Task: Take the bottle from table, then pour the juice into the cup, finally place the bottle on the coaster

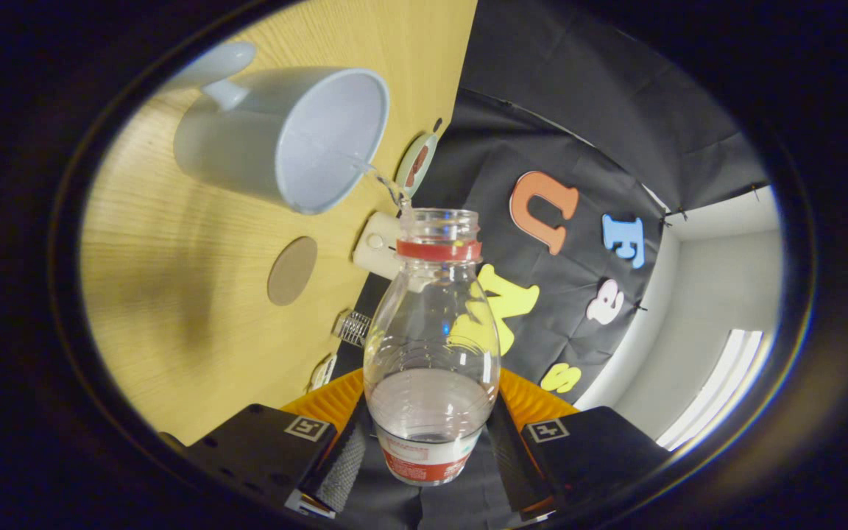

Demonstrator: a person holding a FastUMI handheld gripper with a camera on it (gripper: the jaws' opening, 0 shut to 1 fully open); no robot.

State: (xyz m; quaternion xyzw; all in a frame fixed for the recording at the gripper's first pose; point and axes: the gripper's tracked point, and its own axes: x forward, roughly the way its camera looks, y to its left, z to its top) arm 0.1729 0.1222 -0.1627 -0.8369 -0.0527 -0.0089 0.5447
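My gripper [428,442] has both fingers pinched on the lower body of the clear bottle [431,346], one on each side, with the bottle tipped toward the white cup [284,136] on the wooden table [174,294]. A thin stream leaves the open mouth and arcs just over the cup's near rim. I judge the margin slim: tip less and the stream falls short onto the wood; tip faster and it could overshoot or splash. The smooth plastic may twist in my grip. The round coaster [292,270] lies near the cup, unused so far
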